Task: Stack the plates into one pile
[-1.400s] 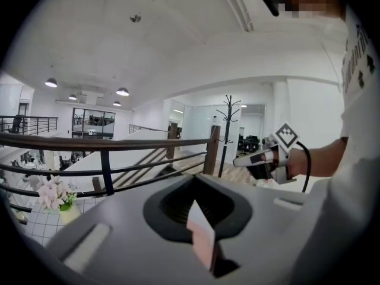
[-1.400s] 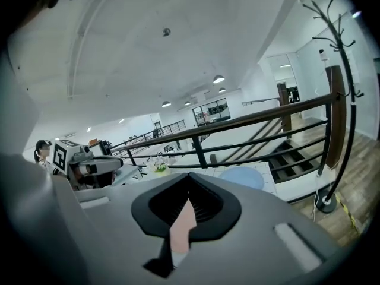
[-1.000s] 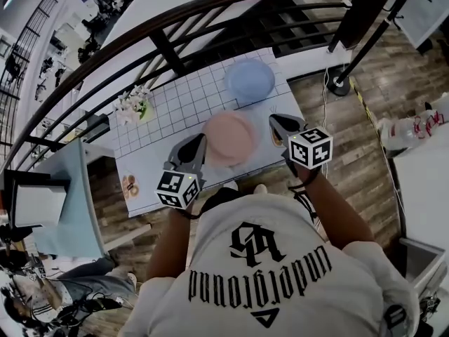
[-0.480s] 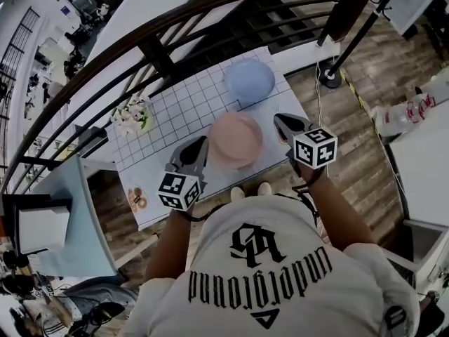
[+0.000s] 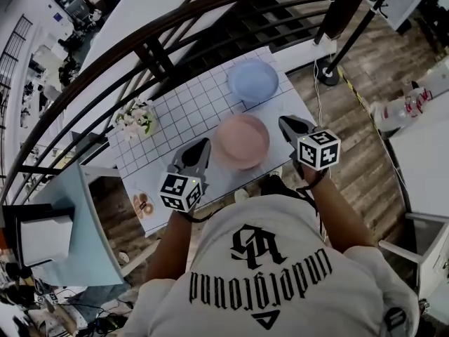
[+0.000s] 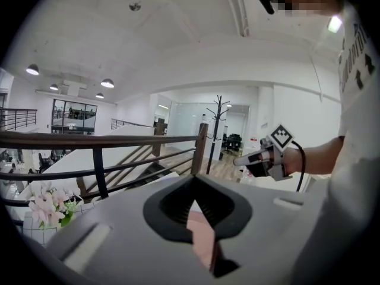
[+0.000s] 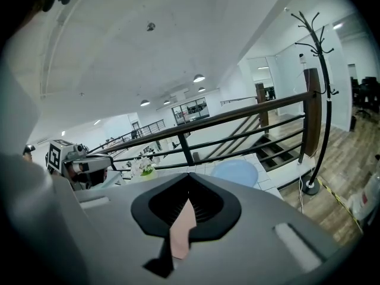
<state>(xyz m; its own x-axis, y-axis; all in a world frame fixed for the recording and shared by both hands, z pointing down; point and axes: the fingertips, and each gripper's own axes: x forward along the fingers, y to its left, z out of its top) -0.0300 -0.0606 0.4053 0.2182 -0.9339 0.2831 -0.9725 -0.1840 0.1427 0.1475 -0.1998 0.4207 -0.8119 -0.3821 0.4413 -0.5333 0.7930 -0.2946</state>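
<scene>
Head view: a small table with a white square-grid top is seen from above, set against a dark curved wooden railing with a stairwell beyond it. A pink plate lies near the table's near edge and a light blue plate lies apart from it at the far right corner. White flowers stand at the far left. The left gripper is held just left of the pink plate and the right gripper just right of it, neither touching it. Wood-plank flooring is seen to the right.

Left gripper view: the left gripper is closed at its tips with nothing clamped; a sliver of the pink plate is seen below through the gap behind the tips. The flowers are at the left, the railing crosses the middle, and a coat stand stands beyond. The right gripper is seen at the right. A white ceiling with round lamps covers the room.

Right gripper view: the right gripper is likewise closed and empty, with the pink plate glimpsed beneath. The blue plate lies ahead before the railing; the flowers and left gripper are at the left, the coat stand at the right.
</scene>
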